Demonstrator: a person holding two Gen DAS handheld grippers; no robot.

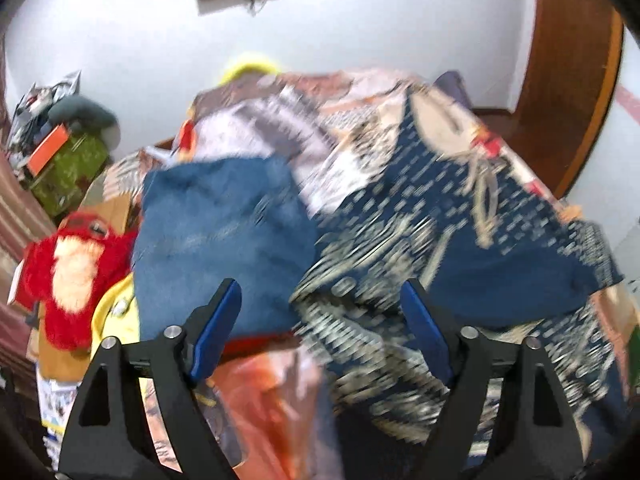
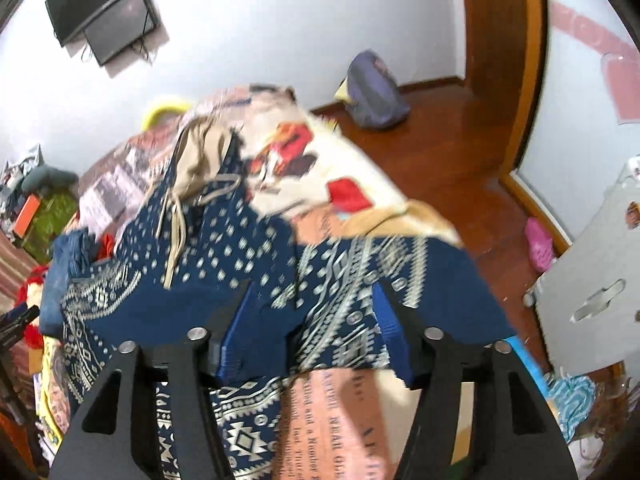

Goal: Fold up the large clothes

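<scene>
On the bed, across a printed bedspread (image 2: pixel 360 168) of cream, orange and red patches, a large navy-blue garment with a pale geometric pattern (image 2: pixel 248 248) is lying spread out. At the far left, seen from the left wrist, a red plush toy with a pale face (image 1: pixel 72 264) is sitting at the bed's edge, with a green patterned box (image 1: pixel 68 172) behind it near the wall. Just to the right of the toy, a plain blue denim-like piece of cloth (image 1: pixel 224 232) is resting on the bedspread, and the patterned garment (image 1: pixel 460 240) is touching its right side.

The left gripper (image 1: pixel 320 312) is hovering over the seam between these two cloths with its blue-padded fingers spread wide apart and nothing between them.

Farther right, in the right wrist view, a beige cloth with drawstrings (image 2: pixel 200 160) is lying on the garment's upper part. The right gripper (image 2: pixel 316 320) is hanging above the garment's near edge, its jaws standing apart; the fabric is showing behind them, but the pads are not pressing it. Beyond, a purple bag (image 2: pixel 376 92) is slumping on the wooden floor (image 2: pixel 460 160), and a pink shoe (image 2: pixel 540 244) is lying near the wall.
</scene>
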